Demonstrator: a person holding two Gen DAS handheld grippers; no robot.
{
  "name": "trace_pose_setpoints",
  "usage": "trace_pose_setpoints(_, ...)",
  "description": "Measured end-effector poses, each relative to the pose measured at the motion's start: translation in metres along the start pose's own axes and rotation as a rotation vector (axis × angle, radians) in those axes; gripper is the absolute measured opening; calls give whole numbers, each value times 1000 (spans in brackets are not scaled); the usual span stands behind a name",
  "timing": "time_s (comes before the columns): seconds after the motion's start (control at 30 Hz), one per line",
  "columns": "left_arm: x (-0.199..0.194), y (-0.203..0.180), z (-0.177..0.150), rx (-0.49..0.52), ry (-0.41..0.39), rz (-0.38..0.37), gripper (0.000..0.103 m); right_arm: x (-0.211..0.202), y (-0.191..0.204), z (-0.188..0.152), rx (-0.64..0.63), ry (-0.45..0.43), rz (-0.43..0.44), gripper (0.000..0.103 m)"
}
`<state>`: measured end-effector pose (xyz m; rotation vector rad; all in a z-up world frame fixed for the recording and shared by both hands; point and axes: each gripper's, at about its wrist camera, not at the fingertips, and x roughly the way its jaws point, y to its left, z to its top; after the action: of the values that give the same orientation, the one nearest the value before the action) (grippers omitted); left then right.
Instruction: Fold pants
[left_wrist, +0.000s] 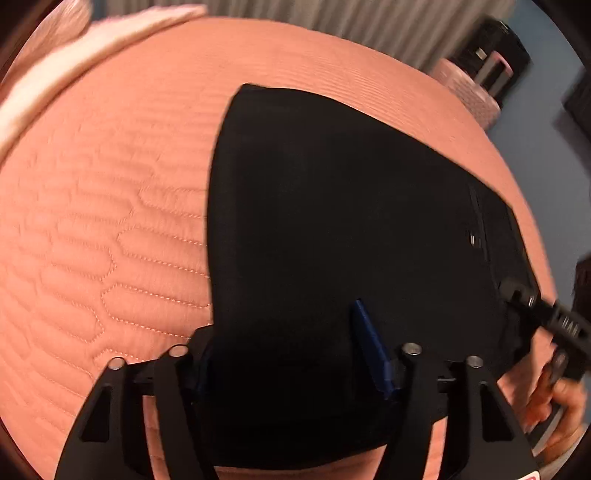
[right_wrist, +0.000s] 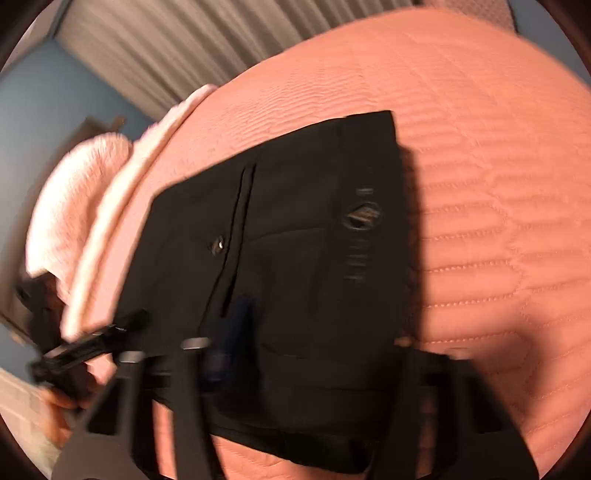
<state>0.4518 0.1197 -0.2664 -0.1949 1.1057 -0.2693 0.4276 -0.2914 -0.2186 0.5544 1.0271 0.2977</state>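
Black pants (left_wrist: 332, 221) lie folded flat on a salmon quilted bedspread (left_wrist: 110, 184). My left gripper (left_wrist: 284, 354) hangs over their near edge. Its blue right finger (left_wrist: 369, 350) shows, the other is hidden under the cloth, and the wide gap between the jaws is filled with fabric. The right gripper (left_wrist: 524, 306) touches the pants' right edge by a pocket. In the blurred right wrist view the pants (right_wrist: 295, 240) show a pocket slit and a round logo. My right gripper (right_wrist: 321, 343) straddles their near edge with its jaws apart. The left gripper (right_wrist: 110, 332) is at the lower left.
A pale pink pillow (left_wrist: 92, 48) lies at the bed's far left edge, seen also as the pillow (right_wrist: 74, 192). A pleated curtain (right_wrist: 166, 44) hangs behind the bed. A pink pouf (left_wrist: 465, 88) with dark gear on it stands beyond the right side. A hand (left_wrist: 554, 398) holds the right gripper.
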Motion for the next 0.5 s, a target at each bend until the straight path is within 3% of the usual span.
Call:
trace_pose_setpoints(0.03,-6,6,5,-42,3,-10,16,-5,7,3,-19,6,-11,28)
trace_pose_setpoints(0.1,-23,12,9,-82,-3,-58,13,-17,24,9,-54,0,-22,24)
trace_pose_setpoints(0.23,-84,0,-9,-32,-19,-73,11,-66,64,-1,-127,-6,2,22)
trace_pose_setpoints(0.3,-110,-1,-31,-28,-2,-90,11,-99,70,-28,-128,16,11,22)
trace_pose_setpoints(0.37,-134,6,-78,-45,39,-122,12,-126,62,-70,-107,50,6,22)
trace_pose_setpoints(0.43,-141,10,-122,-80,95,-133,14,-140,44,-134,-79,106,-25,23)
trace_pose_setpoints(0.47,-136,12,-156,-83,123,-98,15,-135,36,-159,-98,135,-62,28)
trace_pose_setpoints(0.5,-125,9,-184,-60,145,-30,25,-123,24,-187,-120,185,-128,35)
